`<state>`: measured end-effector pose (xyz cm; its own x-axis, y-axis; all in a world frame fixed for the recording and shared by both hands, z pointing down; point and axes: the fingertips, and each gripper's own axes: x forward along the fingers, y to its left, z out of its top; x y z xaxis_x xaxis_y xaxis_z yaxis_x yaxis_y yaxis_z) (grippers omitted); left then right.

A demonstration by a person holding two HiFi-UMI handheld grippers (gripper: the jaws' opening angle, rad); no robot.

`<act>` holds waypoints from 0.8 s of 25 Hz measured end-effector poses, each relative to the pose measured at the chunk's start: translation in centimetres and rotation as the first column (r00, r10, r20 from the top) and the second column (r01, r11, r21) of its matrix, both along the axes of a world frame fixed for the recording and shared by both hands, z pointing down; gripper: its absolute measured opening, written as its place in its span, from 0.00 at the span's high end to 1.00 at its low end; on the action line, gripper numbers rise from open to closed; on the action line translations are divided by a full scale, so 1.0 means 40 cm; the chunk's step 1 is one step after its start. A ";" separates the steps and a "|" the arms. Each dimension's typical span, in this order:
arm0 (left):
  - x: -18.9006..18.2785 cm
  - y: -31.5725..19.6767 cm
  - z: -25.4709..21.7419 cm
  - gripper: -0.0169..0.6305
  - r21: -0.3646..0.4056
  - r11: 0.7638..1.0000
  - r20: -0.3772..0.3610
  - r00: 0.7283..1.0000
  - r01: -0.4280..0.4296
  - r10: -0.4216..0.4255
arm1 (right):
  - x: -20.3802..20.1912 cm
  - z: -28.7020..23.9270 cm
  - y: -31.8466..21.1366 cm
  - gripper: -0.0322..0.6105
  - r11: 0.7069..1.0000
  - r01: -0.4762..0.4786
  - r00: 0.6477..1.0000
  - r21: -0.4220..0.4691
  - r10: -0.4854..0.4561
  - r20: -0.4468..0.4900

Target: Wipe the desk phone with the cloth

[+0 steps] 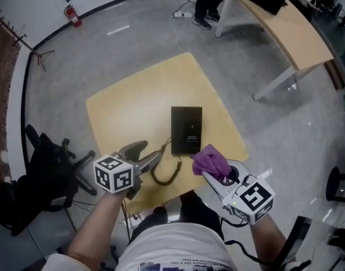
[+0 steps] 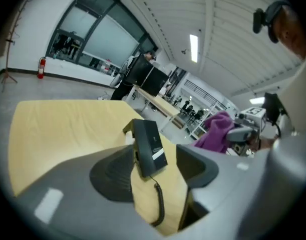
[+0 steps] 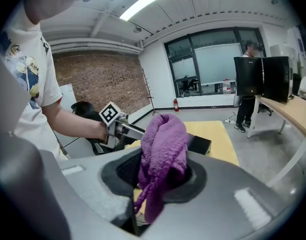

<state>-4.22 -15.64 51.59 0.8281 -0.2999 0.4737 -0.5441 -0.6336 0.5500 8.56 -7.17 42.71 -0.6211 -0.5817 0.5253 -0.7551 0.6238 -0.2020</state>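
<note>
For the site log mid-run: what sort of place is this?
Probably an open-plan office or lab: a black desk phone on a pale wooden table, a black swivel office chair beside it, and black monitors on a long curved wooden desk.

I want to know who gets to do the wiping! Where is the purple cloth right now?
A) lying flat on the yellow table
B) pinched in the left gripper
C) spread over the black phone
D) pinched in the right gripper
D: the purple cloth is bunched and clamped between the jaws of the right gripper. The left gripper has its jaws apart and holds nothing, and the desk phone lies uncovered.
</note>
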 end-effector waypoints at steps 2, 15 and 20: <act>-0.033 0.063 -0.045 0.66 0.062 0.998 0.002 1.000 -0.020 0.020 | -0.030 -0.012 0.018 0.80 1.000 -0.012 1.000 0.025 0.012 -0.010; -0.139 0.360 -0.202 0.97 0.210 0.962 0.032 0.984 -0.177 0.174 | -0.221 -0.078 0.210 0.80 0.993 -0.032 0.997 0.116 0.039 -0.063; -0.124 0.470 -0.239 0.97 0.256 0.943 0.070 0.977 -0.214 0.202 | -0.216 -0.119 0.281 0.80 0.985 0.011 0.996 0.173 0.006 -0.092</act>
<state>-9.19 3.15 42.02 0.8659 -0.2409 0.4383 -0.4043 -0.8531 0.3298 -0.08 4.08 37.94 -0.5763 -0.6673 0.4717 -0.7638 0.6451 -0.0206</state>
